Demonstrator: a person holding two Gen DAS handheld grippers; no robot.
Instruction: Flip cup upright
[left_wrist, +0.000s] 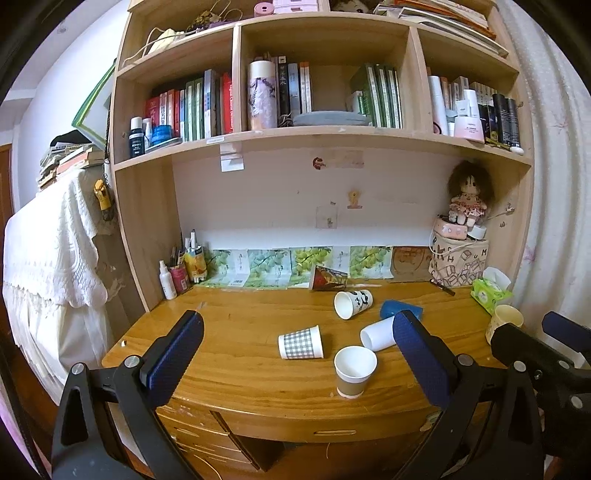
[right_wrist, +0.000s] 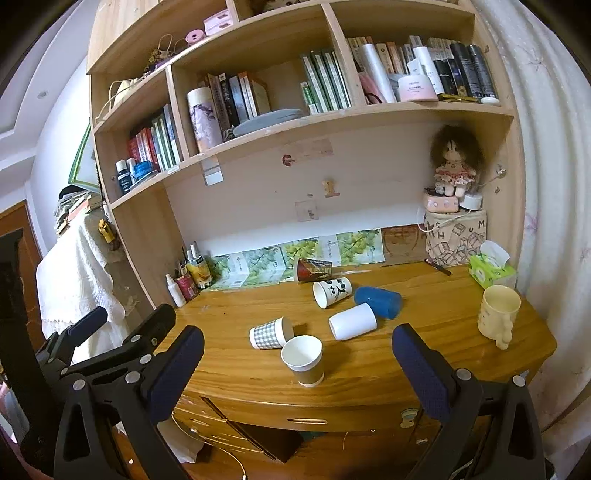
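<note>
Several cups lie on their sides on the wooden desk (left_wrist: 240, 362): a checked paper cup (left_wrist: 301, 342) (right_wrist: 269, 333), a plain white cup (left_wrist: 378, 333) (right_wrist: 352, 320), a white cup with black print (left_wrist: 352, 302) (right_wrist: 331, 291), a blue cup (left_wrist: 400, 309) (right_wrist: 378, 301) and a red-brown cup (left_wrist: 328, 277) (right_wrist: 313, 268). A brown paper cup (left_wrist: 354, 371) (right_wrist: 303, 360) stands upright near the front edge. My left gripper (left_wrist: 295, 354) and right gripper (right_wrist: 297, 363) are both open and empty, held in front of the desk.
A cream mug (right_wrist: 498, 315) stands upright at the desk's right end, beside a green tissue pack (right_wrist: 491, 271). Pens and bottles (left_wrist: 183, 269) stand at the back left, a printed bag with a doll (right_wrist: 454, 236) at the back right. Drawers sit under the desk front.
</note>
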